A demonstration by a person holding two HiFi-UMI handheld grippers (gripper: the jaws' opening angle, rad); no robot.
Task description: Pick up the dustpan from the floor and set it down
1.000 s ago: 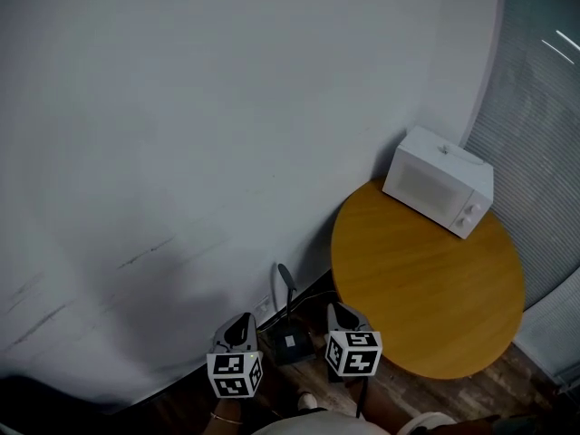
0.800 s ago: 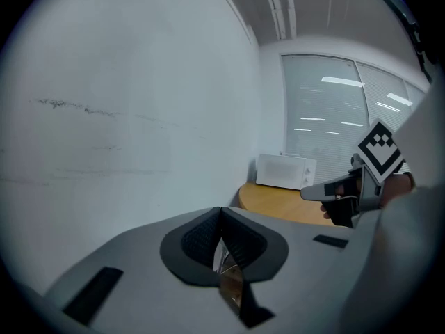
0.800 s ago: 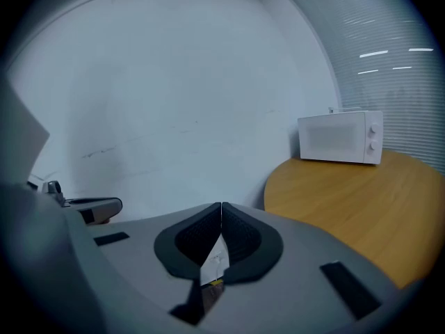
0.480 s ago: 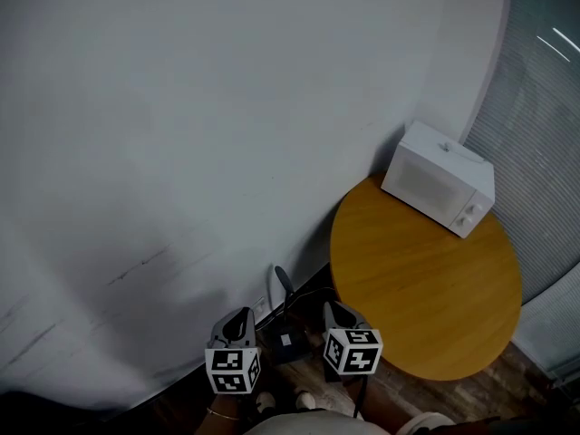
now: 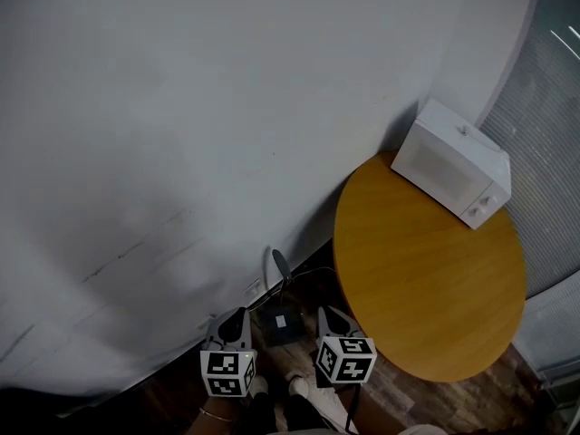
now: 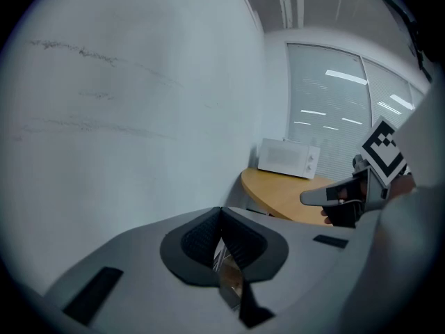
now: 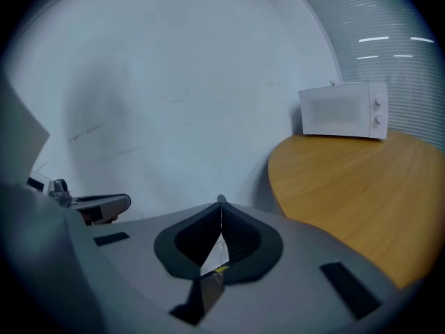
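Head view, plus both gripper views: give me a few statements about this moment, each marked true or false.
1. The white microwave stands on the round wooden table. True.
2. The right hand-held gripper holds the dustpan. False: its jaws are shut on nothing, and the dustpan is on the floor by the wall.
3. The left hand-held gripper has its jaws together. True.
4. The microwave stands at the table's middle. False: it stands at the edge nearest the wall.
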